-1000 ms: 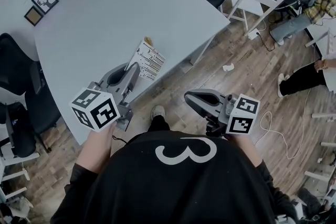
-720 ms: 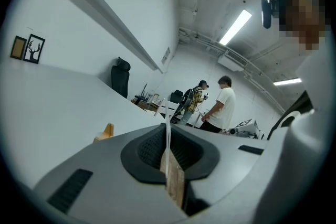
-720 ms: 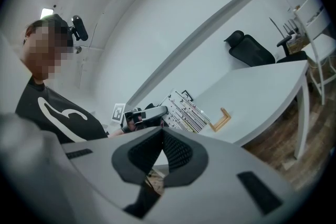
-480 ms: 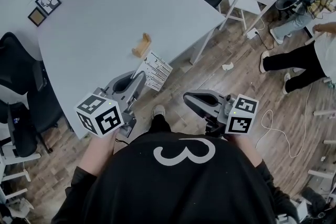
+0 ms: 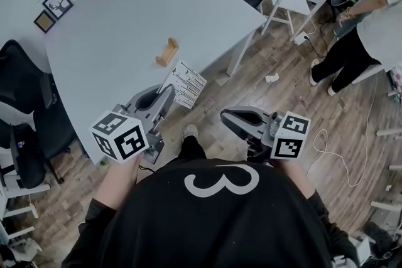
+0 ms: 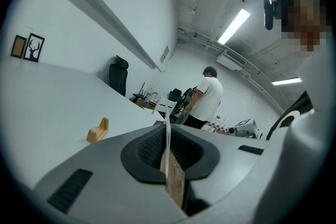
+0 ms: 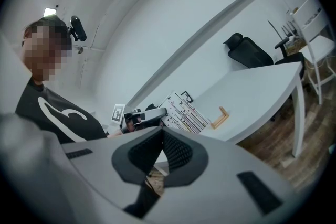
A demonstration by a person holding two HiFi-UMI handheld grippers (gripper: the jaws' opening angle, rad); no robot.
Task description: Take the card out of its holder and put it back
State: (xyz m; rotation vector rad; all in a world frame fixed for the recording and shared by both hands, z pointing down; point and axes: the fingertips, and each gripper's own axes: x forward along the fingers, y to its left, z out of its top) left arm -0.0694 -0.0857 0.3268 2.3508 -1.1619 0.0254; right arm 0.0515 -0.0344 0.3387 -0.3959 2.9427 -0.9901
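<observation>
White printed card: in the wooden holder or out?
Out: left tool pinches the white printed card; small wooden holder sits empty on the grey table.

Could not read the print on the card (image 5: pixel 186 83), just below and right of the wooden card holder (image 5: pixel 166 52): too small. Saw that card only edge-on from the left gripper (image 6: pixel 169 139), face turned away, lower end buried between the pads (image 6: pixel 149 149). Found the standing person (image 5: pixel 367 22), far right of the card holder, cut off by the picture's edge. Found the black office chair (image 5: pixel 22 94), far left of it, cut off likewise.
</observation>
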